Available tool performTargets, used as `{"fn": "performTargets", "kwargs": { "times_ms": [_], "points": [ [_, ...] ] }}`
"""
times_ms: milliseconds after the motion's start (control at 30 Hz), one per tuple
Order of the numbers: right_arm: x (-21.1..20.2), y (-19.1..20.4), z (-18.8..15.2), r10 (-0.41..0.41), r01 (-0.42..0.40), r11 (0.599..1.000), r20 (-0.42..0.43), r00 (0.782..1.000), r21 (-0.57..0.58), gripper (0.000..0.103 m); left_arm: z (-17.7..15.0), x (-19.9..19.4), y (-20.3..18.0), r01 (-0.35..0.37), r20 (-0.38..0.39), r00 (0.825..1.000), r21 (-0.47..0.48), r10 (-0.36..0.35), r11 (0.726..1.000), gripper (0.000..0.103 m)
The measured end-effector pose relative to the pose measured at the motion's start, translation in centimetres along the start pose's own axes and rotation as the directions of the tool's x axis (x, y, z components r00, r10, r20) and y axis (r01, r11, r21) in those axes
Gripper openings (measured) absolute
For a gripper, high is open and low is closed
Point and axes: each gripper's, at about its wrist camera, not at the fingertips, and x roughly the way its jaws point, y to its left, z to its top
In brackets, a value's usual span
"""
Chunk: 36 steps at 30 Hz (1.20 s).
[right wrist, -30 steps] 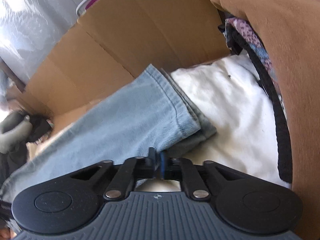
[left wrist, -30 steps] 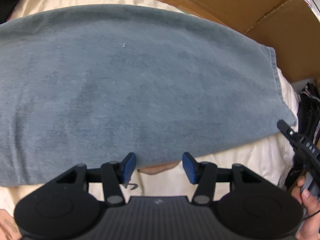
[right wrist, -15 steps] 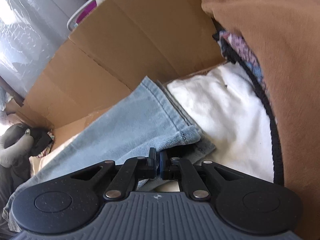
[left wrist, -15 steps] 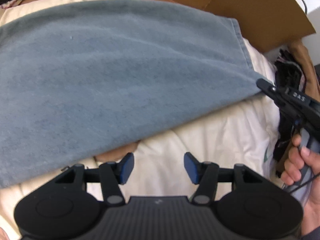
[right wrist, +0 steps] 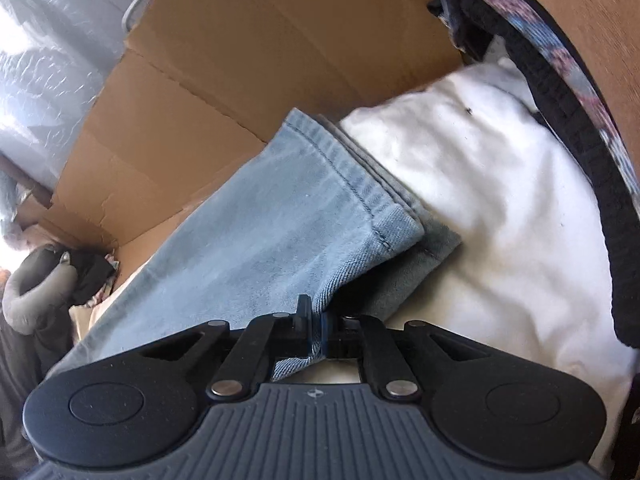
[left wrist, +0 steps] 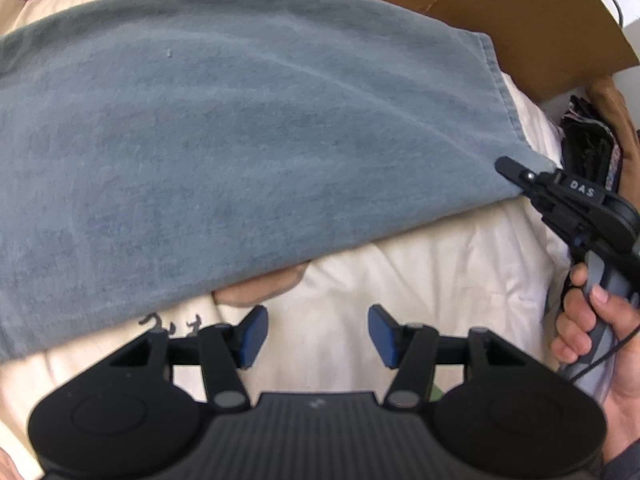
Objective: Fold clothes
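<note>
Cream-white bedding [left wrist: 420, 280] covers the work surface, with flattened brown cardboard [right wrist: 280, 60] propped up past its far edge and a pile of dark and brown clothes [right wrist: 580, 100] off to the right of the right gripper. The blue-grey jeans [left wrist: 240, 152] lie spread ahead of the left gripper [left wrist: 314, 334], long axis running left to right across its view, and the hemmed leg end points to the right, toward the right gripper [left wrist: 516, 172]. In the right wrist view that hem [right wrist: 360, 196] sits just ahead of the fingers and the leg stretches away to the left. The right gripper is clamped tight on the near corner of the jeans, denim squeezed between its closed fingers [right wrist: 304, 320], with a hand [left wrist: 592, 320] wrapped around its handle. The left gripper is spread wide with nothing in it, blue pads [left wrist: 254, 334] hovering over the bare bedding just short of the jeans' near edge. Compared to a second ago, the hem corner has been pulled up and in toward the near side, so that near edge now slants and more bedding shows in front of the left gripper.
</note>
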Motion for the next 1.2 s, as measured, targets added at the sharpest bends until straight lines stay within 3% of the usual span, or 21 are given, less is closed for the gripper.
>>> {"fn": "performTargets", "kwargs": {
  "times_ms": [133, 200, 233, 300, 400, 533, 733, 767, 800, 833, 1033, 1133, 1200],
  "points": [
    [0.2, -0.1, 0.0, 0.018, -0.018, 1.000, -0.013, 1.000, 0.010, 0.002, -0.4, 0.4, -0.1, 0.022, 0.013, 1.000, 0.009, -0.022, 1.000, 0.059],
    [0.3, -0.1, 0.0, 0.027, -0.026, 1.000, -0.019, 0.999, 0.016, 0.007, -0.4, 0.8, -0.3, 0.030, 0.008, 1.000, 0.003, -0.030, 1.000, 0.059],
    [0.3, -0.2, 0.0, 0.031, -0.031, 0.999, -0.023, 0.999, 0.018, 0.011, -0.4, 1.0, -0.4, 0.033, 0.007, 0.999, 0.003, -0.033, 0.999, 0.059],
    [0.4, -0.2, 0.0, 0.040, -0.040, 0.999, -0.029, 0.999, 0.024, 0.037, -0.4, 1.1, -0.6, 0.036, 0.009, 0.999, 0.011, -0.036, 0.999, 0.059],
    [1.0, 0.8, -0.3, 0.048, -0.048, 0.999, -0.042, 0.998, 0.007, 0.048, -0.4, 0.9, -0.5, 0.038, 0.019, 0.999, 0.017, -0.038, 0.999, 0.059],
    [1.3, 2.0, -1.0, 0.074, -0.076, 0.997, -0.068, 0.995, -0.022, 0.050, -0.2, 0.6, -0.1, 0.042, 0.038, 0.998, 0.004, -0.042, 0.999, 0.059],
    [1.2, 2.6, -1.6, 0.101, -0.103, 0.994, -0.062, 0.993, -0.040, 0.048, -0.2, 0.4, 1.2, 0.043, 0.045, 0.998, -0.027, -0.042, 0.999, 0.059],
    [1.2, 2.5, -1.6, 0.098, -0.101, 0.994, -0.058, 0.993, -0.034, 0.037, -0.1, 0.4, 1.2, 0.042, 0.044, 0.998, -0.029, -0.041, 0.999, 0.059],
    [1.4, 2.4, -1.5, 0.076, -0.078, 0.997, -0.061, 0.995, -0.028, 0.014, -0.2, 0.3, 1.1, 0.041, 0.045, 0.998, -0.027, -0.039, 0.999, 0.059],
    [1.6, 2.3, -1.3, 0.050, -0.052, 0.998, -0.067, 0.996, -0.022, 0.004, -0.2, 0.3, 1.1, 0.039, 0.047, 0.998, -0.026, -0.038, 0.999, 0.059],
    [1.2, 1.8, -0.8, 0.049, -0.045, 0.998, -0.073, 0.996, 0.051, 0.003, -0.7, -0.1, 0.8, 0.041, 0.047, 0.998, -0.008, -0.041, 0.999, 0.059],
    [1.0, 1.9, -0.7, 0.073, -0.064, 0.993, -0.084, 0.994, 0.104, 0.011, -0.6, -0.1, 0.2, 0.037, 0.047, 0.998, -0.010, -0.036, 0.999, 0.059],
    [0.6, 2.3, -0.8, 0.102, -0.093, 0.990, -0.076, 0.992, 0.108, 0.048, -0.5, -0.1, -0.3, 0.035, 0.047, 0.998, -0.014, -0.034, 0.999, 0.059]
  ]
}}
